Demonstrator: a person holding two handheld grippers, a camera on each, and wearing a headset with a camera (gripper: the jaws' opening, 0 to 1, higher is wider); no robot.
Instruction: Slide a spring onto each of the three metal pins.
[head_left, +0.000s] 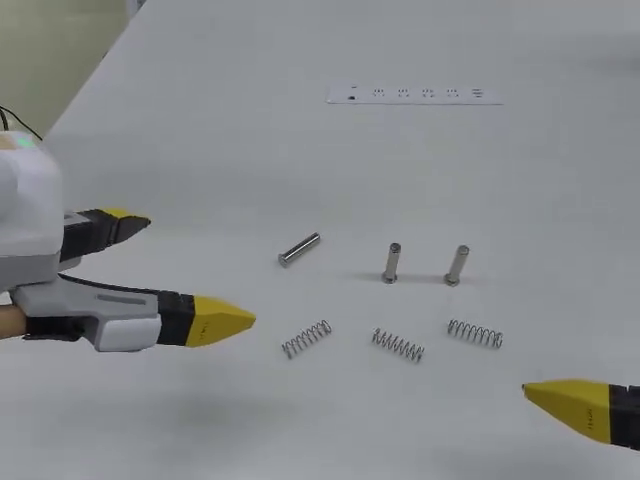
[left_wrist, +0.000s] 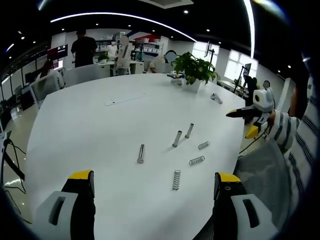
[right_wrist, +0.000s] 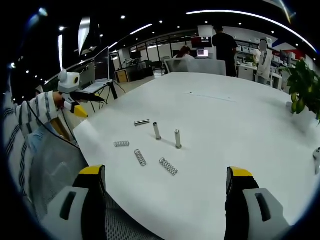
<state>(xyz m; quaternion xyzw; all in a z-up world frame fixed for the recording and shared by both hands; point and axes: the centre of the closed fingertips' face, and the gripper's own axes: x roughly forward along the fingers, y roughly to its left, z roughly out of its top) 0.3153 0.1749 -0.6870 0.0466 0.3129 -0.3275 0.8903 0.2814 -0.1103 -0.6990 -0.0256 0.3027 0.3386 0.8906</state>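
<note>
Left gripper (head_left: 200, 271): held low over the left side of the table (head_left: 200, 120) — jaws wide apart, nothing between them.
Right gripper (right_wrist: 165, 174): at the near right edge of the table, jaws spread wide and empty; its yellow tip pokes into the head view from the lower right.
Pins: three in a loose row mid-table. The left pin (head_left: 299, 249) lies flat, while the middle pin (head_left: 391, 263) and right pin (head_left: 456, 265) stand upright on their heads, near each other but apart.
Springs: three lie flat in a row on the person's side of the pins — left spring (head_left: 306, 339), middle spring (head_left: 398, 345), right spring (head_left: 475, 334). Each is apart from the others, and none is on a pin.
Power strip (head_left: 415, 95): flat on the table, well beyond the pins.
Room: a potted plant (left_wrist: 195, 67) on the far part of the table; people stand behind it.
</note>
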